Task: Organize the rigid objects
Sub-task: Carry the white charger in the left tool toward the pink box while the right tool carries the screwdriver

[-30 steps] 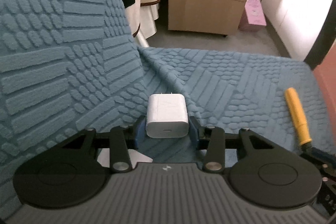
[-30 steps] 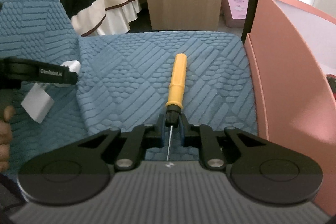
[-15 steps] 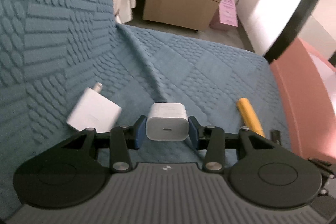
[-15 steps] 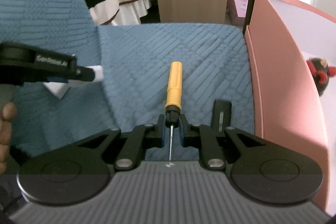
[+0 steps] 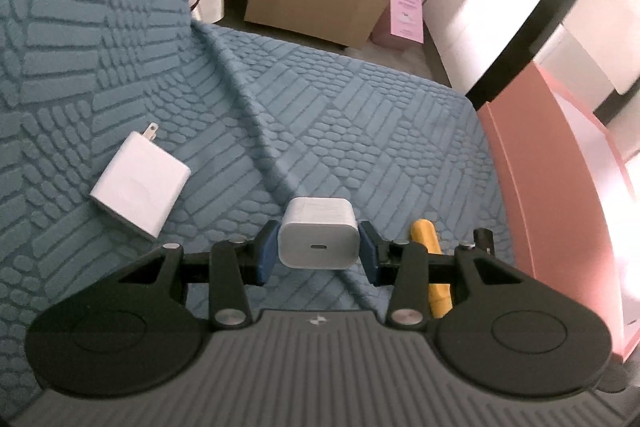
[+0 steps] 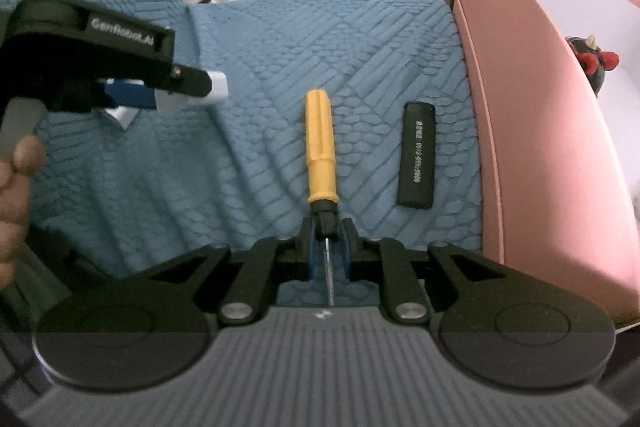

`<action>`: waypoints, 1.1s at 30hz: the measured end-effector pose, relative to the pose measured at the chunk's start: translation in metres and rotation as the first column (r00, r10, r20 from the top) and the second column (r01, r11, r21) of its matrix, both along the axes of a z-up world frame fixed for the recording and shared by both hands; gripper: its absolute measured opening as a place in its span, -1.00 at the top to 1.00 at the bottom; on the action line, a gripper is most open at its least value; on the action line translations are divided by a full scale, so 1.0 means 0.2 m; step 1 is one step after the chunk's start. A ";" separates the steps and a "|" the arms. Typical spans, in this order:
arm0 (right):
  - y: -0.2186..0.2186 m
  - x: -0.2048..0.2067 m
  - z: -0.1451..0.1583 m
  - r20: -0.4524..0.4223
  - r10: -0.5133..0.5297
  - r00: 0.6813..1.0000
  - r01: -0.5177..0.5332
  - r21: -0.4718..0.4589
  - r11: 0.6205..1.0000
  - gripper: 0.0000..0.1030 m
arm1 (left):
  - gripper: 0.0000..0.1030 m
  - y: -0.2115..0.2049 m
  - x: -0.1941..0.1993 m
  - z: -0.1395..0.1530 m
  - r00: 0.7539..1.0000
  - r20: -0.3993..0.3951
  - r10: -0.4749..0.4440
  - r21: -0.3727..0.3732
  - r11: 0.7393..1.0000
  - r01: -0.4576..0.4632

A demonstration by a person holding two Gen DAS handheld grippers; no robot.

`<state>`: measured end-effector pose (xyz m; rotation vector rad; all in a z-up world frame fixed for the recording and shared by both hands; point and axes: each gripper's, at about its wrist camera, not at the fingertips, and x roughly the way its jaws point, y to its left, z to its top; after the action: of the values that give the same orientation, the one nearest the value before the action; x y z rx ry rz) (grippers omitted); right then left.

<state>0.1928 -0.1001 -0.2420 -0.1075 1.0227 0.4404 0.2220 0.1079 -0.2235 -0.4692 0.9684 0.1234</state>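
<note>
The small white plastic charger cube (image 5: 318,233) sits clamped in the left claw (image 5: 319,251), and the yellow-handled screwdriver (image 6: 320,147) in the right claw (image 6: 327,233), both likely bound for the pink box (image 6: 532,131) at the sofa seat's right edge.

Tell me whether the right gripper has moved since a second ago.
Yes. The right gripper, shut on the screwdriver, has carried it back from the cushion's far edge and nearer the pink box.
</note>
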 end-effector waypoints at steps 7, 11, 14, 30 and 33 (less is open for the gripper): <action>0.06 0.07 -0.01 0.019 0.001 1.000 -0.001 -0.009 1.000 0.13 | 0.06 0.05 0.00 0.00 1.000 0.003 0.025 -0.027 0.999 -0.025; 0.10 0.10 -0.03 0.026 0.020 0.999 -0.019 -0.011 1.000 0.13 | 0.06 0.06 -0.01 0.00 1.000 0.004 0.028 -0.040 0.999 -0.028; 0.13 0.11 -0.04 0.035 0.034 0.999 -0.033 -0.030 0.999 0.18 | 0.06 0.06 0.00 0.00 1.000 0.004 0.027 -0.044 0.999 -0.026; 0.07 0.16 -0.02 0.048 -0.060 0.997 0.061 -0.030 0.998 0.61 | 0.06 0.06 0.00 -0.04 1.000 -0.003 0.012 -0.031 0.999 -0.012; 0.07 0.16 0.00 0.038 -0.045 0.998 0.046 -0.021 0.999 0.61 | 0.06 0.05 -0.01 -0.03 1.000 0.000 0.006 -0.030 1.000 -0.006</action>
<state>0.2249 -0.0868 -0.2414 -0.1113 0.9915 0.3846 0.2201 0.1187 -0.2299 -0.4999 0.9694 0.1143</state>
